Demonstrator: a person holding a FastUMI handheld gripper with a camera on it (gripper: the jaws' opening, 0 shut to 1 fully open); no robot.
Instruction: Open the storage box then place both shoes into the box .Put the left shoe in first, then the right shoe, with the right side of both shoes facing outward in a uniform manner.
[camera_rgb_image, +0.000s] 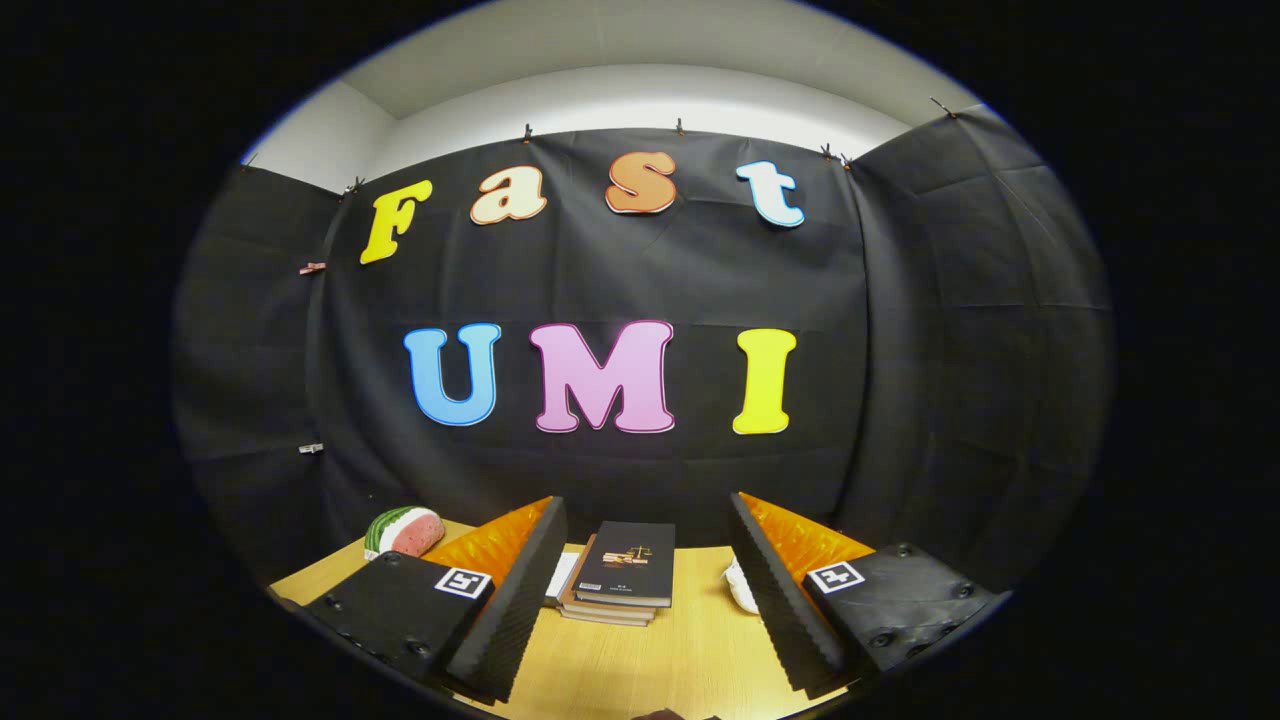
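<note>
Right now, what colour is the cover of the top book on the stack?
Black, seen in the gripper view: the top book lies beyond the open fingers.

The gripper (640, 590) is seen with its two fingers (510, 610) spread wide apart, nothing held between them. Ridged inner pads are shown. Each finger is carried on a black block with screws, and a square black-and-white marker (463, 582) is fixed to each block.

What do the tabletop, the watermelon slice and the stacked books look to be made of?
Table: pale wood or laminate, faint grain, matte. Watermelon slice: likely plastic or foam, a uniformly painted prop. Books: paper, top cover dark and matte. The tongs stand open, fingers either side of the books.
</note>
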